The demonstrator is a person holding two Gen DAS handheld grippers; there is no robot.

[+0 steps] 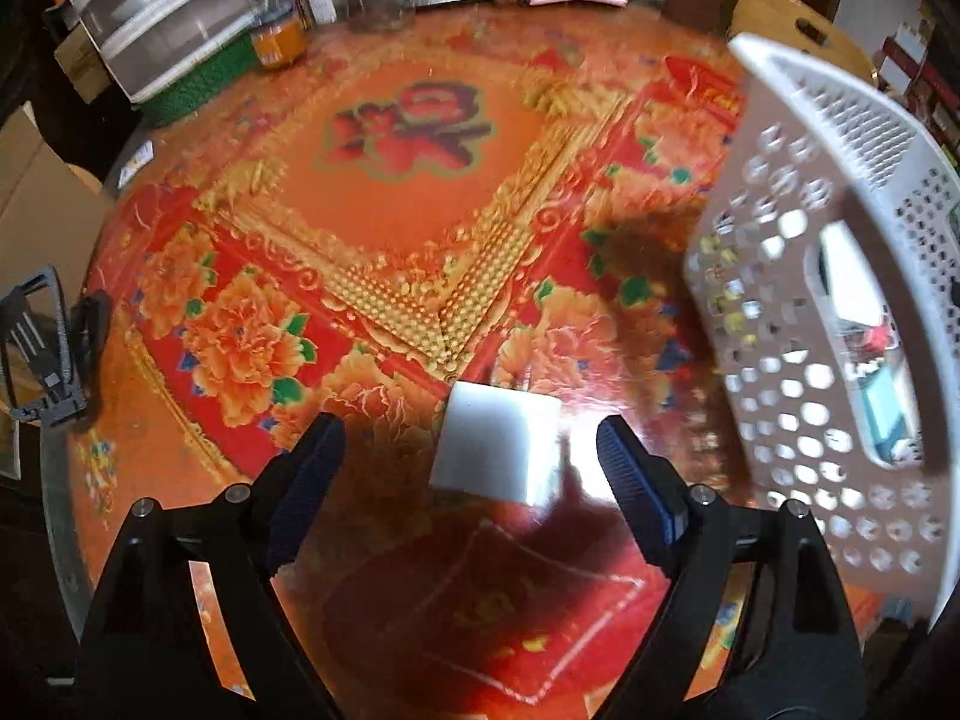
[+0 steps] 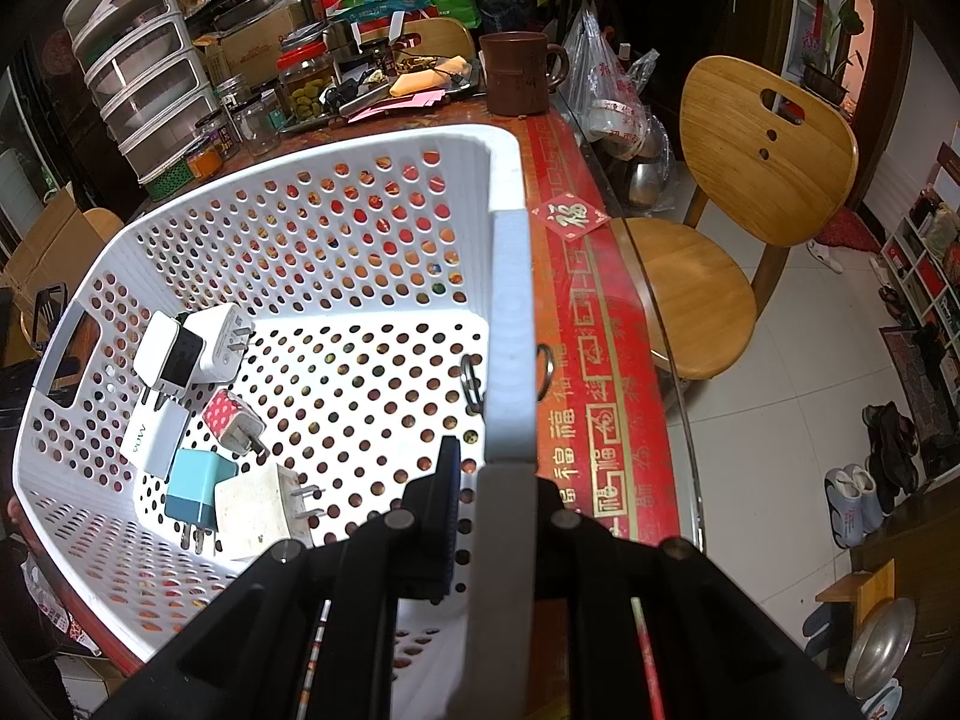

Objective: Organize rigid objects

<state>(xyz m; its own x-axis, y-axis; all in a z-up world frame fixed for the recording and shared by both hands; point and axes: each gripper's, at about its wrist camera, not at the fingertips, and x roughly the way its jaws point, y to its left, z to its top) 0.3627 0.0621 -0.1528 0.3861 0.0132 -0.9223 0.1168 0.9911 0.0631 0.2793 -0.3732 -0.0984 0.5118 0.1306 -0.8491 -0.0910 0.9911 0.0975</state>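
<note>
Chargers going into the basket

Our left gripper [image 1: 471,450] hangs released over a white charger [image 1: 501,450] (basket [image 1: 840,276] at three o'clock); our right gripper [image 2: 489,516] clenches the basket's rim.

Light: bright from above, shiny glare on the table [image 1: 384,222].
Blur: basket [image 1: 840,276] smeared in left view.
Edges: bent, dark corners.
</note>
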